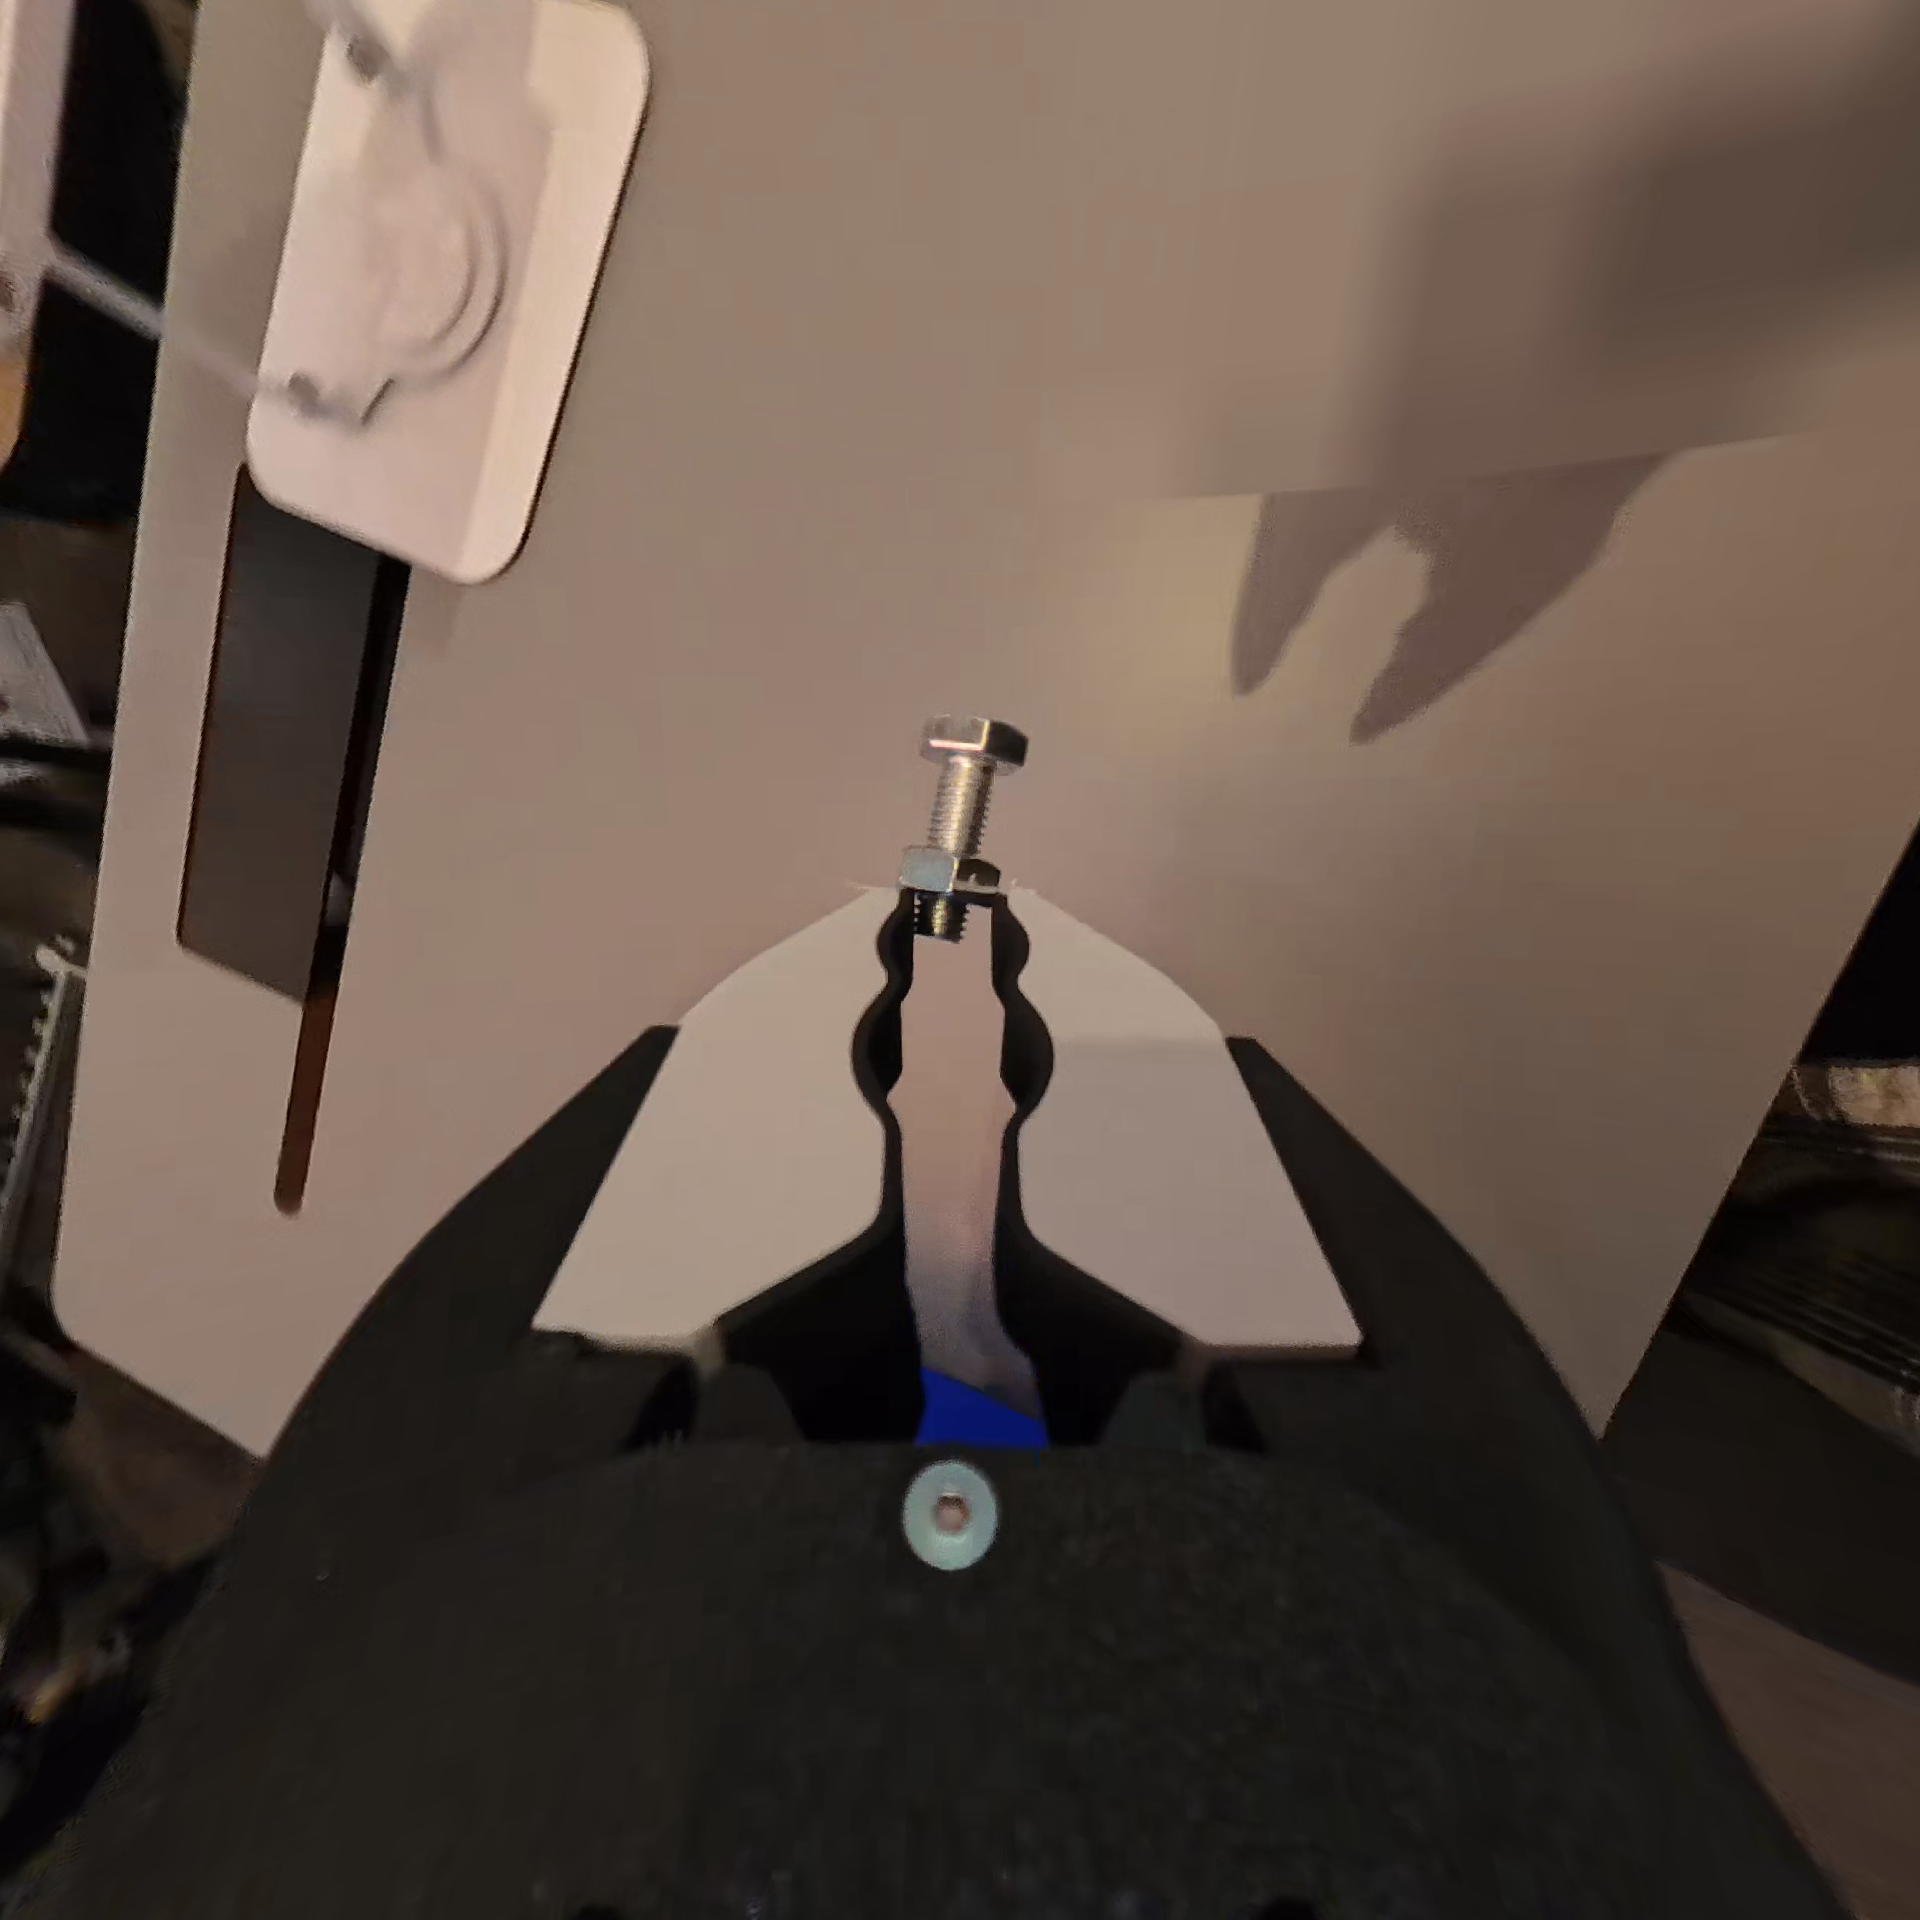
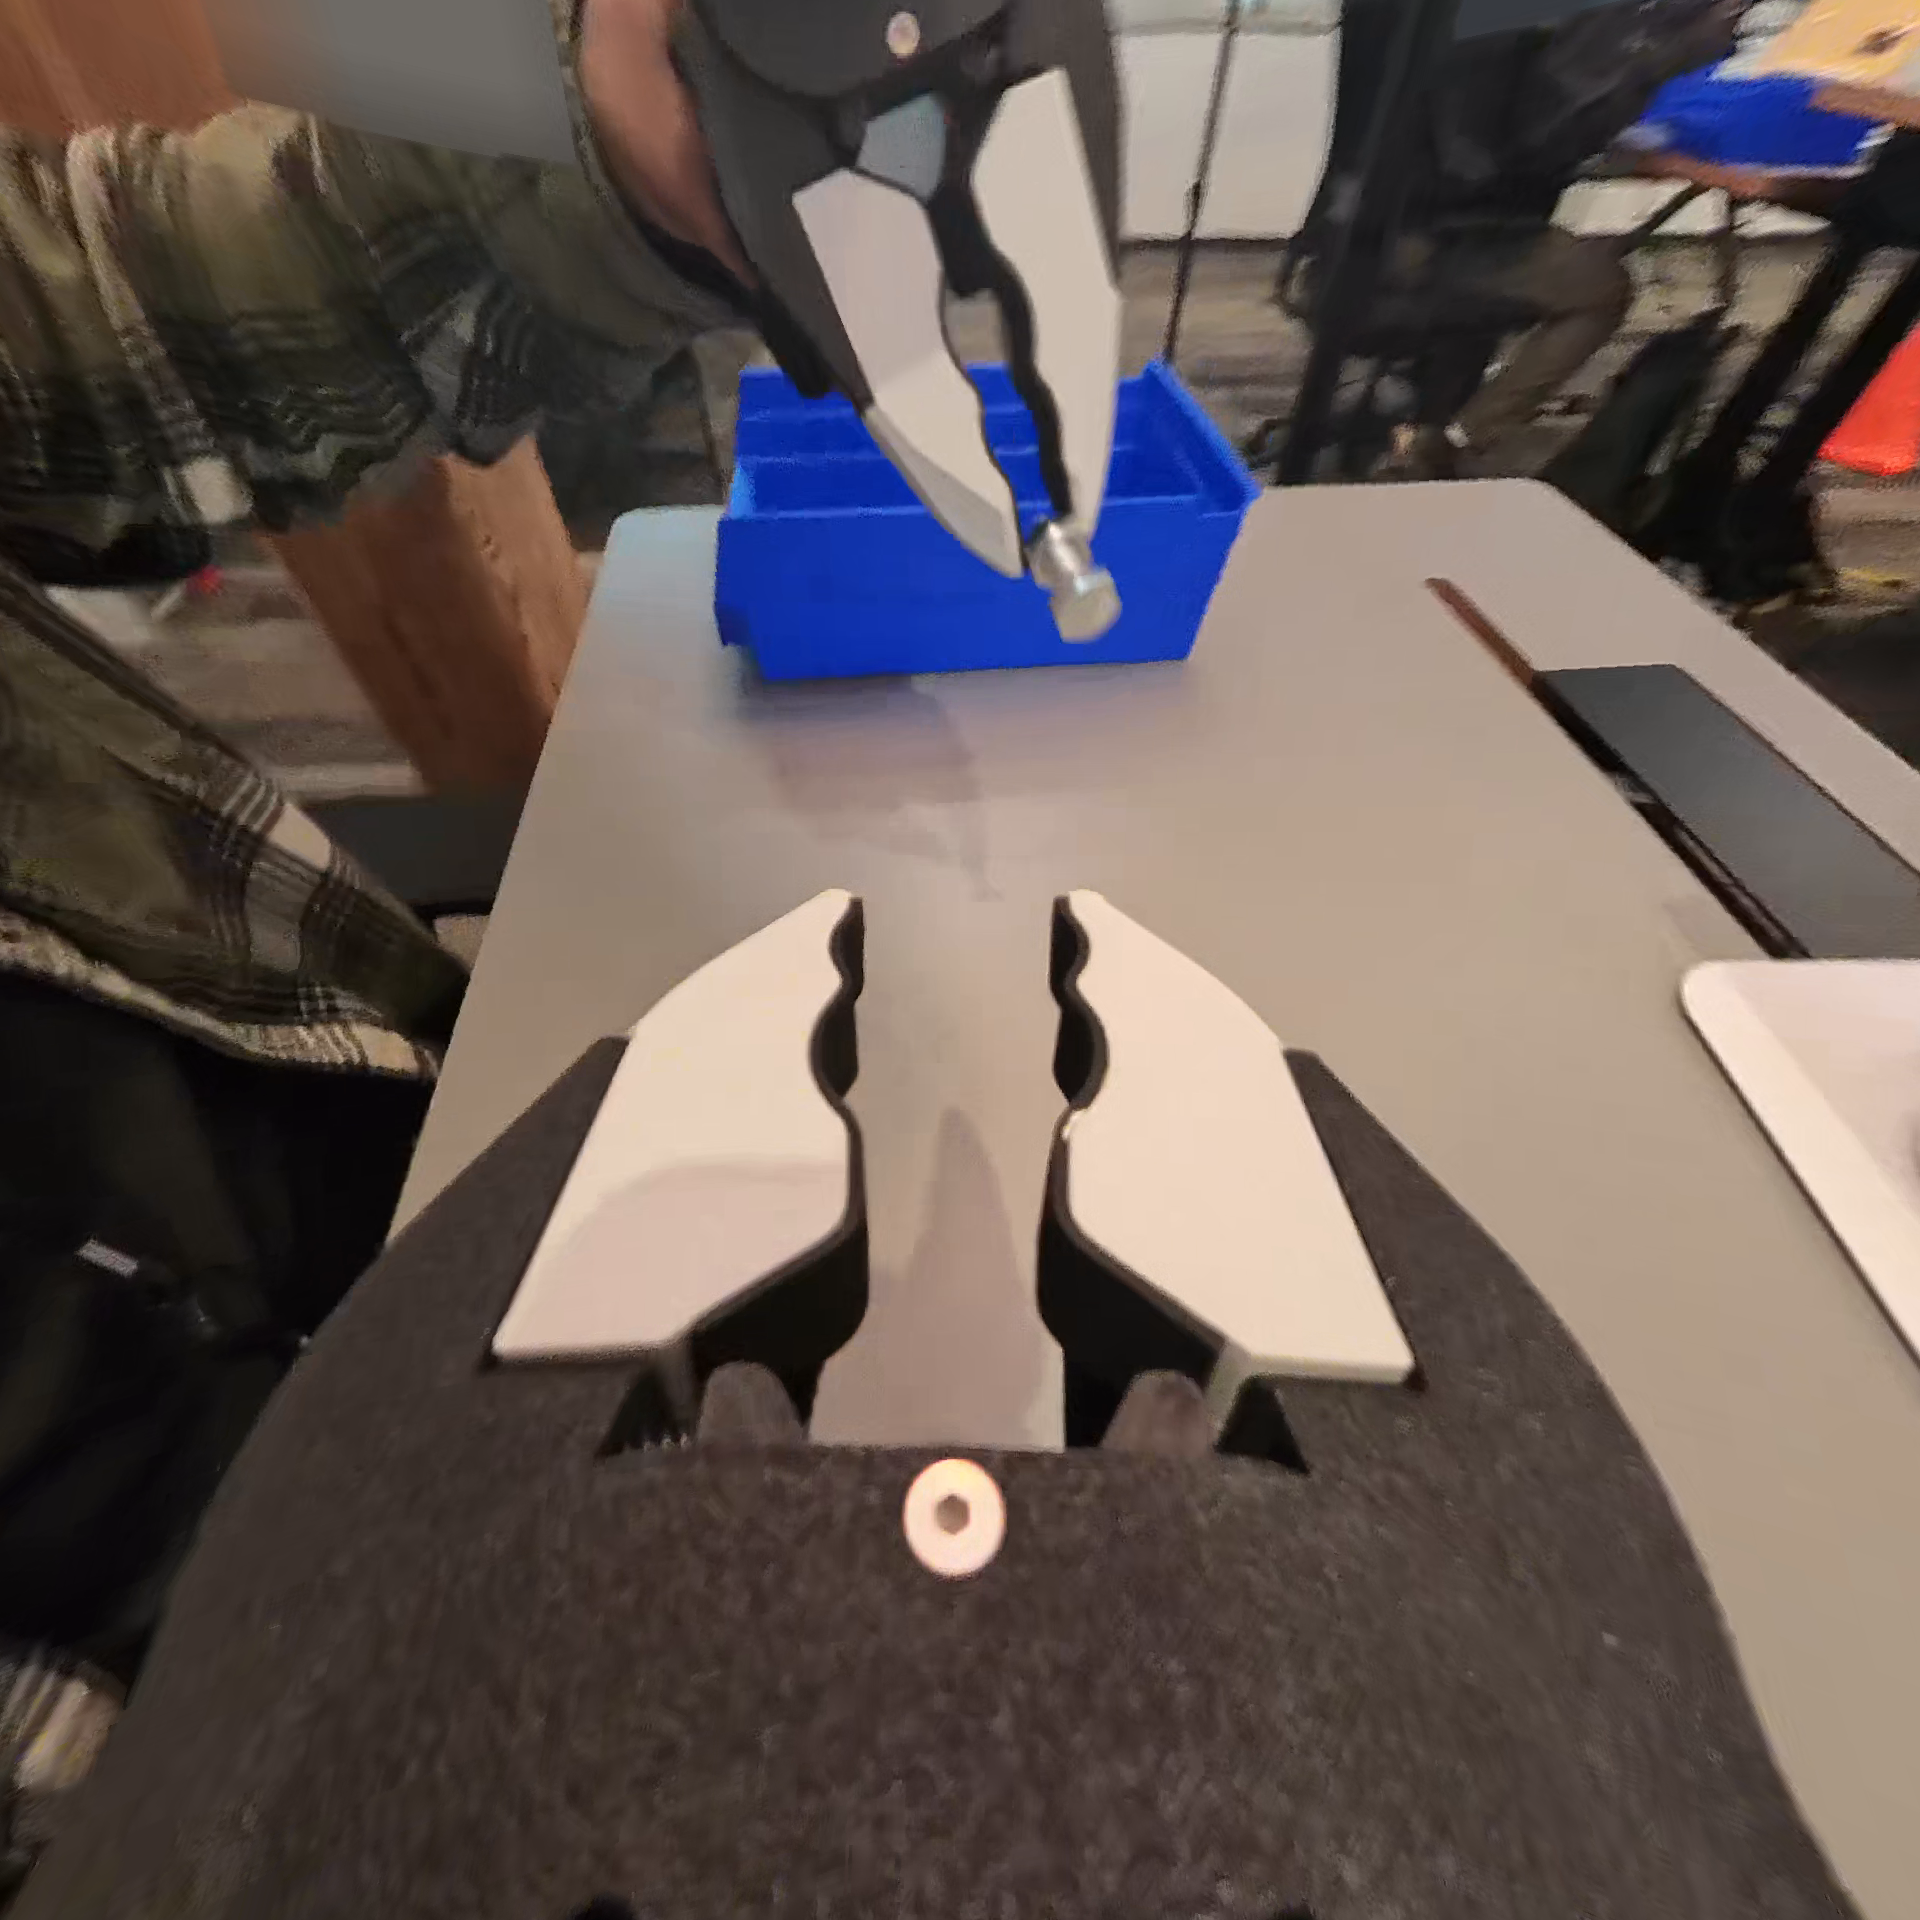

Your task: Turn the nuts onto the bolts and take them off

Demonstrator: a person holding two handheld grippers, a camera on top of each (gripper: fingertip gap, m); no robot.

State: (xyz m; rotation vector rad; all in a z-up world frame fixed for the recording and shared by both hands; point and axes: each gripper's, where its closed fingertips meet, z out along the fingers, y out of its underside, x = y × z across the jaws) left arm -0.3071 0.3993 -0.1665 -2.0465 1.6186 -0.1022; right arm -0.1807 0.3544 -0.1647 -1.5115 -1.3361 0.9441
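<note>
My left gripper (image 1: 948, 902) is shut on a silver nut (image 1: 933, 869) threaded near the end of a silver hex bolt (image 1: 968, 787). The bolt points away from the fingers, head outward, above the table. In the right wrist view the left gripper (image 2: 1039, 545) hangs over the blue bin (image 2: 935, 592) with the bolt (image 2: 1075, 592) sticking out below its tips. My right gripper (image 2: 956, 914) is open and empty, low over the grey table (image 2: 1299, 831), well short of the bolt.
A white rounded block (image 1: 436, 281) lies on the table at the upper left of the left wrist view, beside a dark slot (image 1: 281, 790). A black flat panel (image 2: 1735, 790) and a white tray corner (image 2: 1829, 1091) lie to the right. A person in a plaid sleeve (image 2: 208, 416) is on the left. The gap from one gripper's tips to the other's is roughly 15 cm.
</note>
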